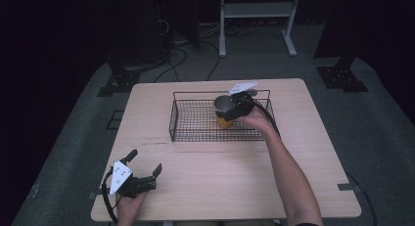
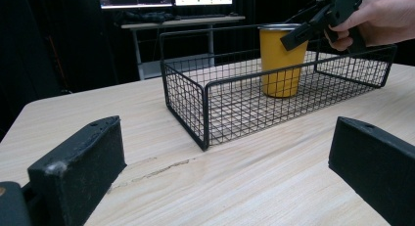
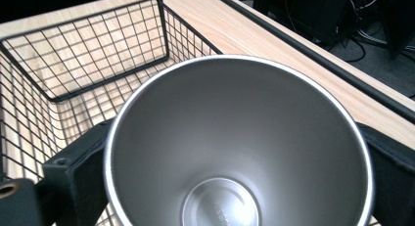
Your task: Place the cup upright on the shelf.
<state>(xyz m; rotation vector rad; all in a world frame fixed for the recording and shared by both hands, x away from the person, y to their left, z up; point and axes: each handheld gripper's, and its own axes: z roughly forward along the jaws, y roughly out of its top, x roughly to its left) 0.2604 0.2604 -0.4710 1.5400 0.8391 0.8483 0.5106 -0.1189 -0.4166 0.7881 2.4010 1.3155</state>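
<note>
My left hand-held gripper [image 1: 145, 163] rests idle at the near edge of the bench [image 1: 235, 182], its 2 jaws spread wide with nothing between them. Farther out, my right hand-held gripper [image 1: 234, 108] is clamped on the yellow steel tumbler [image 2: 279, 59], which stands upright inside the black wire basket [image 1: 195, 136]. I judge this the placing step; next comes releasing and lifting clear.

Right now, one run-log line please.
right gripper: around yellow cup | cup: upright in wire basket | left gripper: open, empty
</note>
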